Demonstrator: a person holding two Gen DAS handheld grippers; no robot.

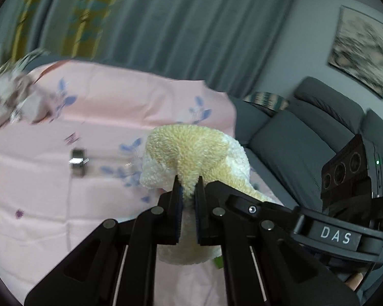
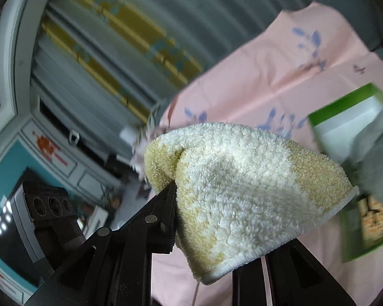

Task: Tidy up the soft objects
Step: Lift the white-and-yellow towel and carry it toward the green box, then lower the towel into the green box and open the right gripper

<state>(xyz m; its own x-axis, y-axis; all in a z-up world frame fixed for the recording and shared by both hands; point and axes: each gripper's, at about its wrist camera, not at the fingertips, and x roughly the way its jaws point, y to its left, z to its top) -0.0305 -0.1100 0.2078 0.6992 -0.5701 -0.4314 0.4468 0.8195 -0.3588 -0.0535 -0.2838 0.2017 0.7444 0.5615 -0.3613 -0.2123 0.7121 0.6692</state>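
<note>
A fluffy yellow-and-white towel is pinched between the fingers of my left gripper, held above a pink flowered cloth that covers the table. In the right wrist view the same towel drapes over my right gripper. Its left finger presses against the towel's edge. The right finger is hidden under the towel. The right gripper's body shows in the left wrist view.
A small metal clip lies on the pink cloth. A pile of pale fabric sits at its far left. A green-and-white box with grey cloth is at right. A grey sofa and curtains stand behind.
</note>
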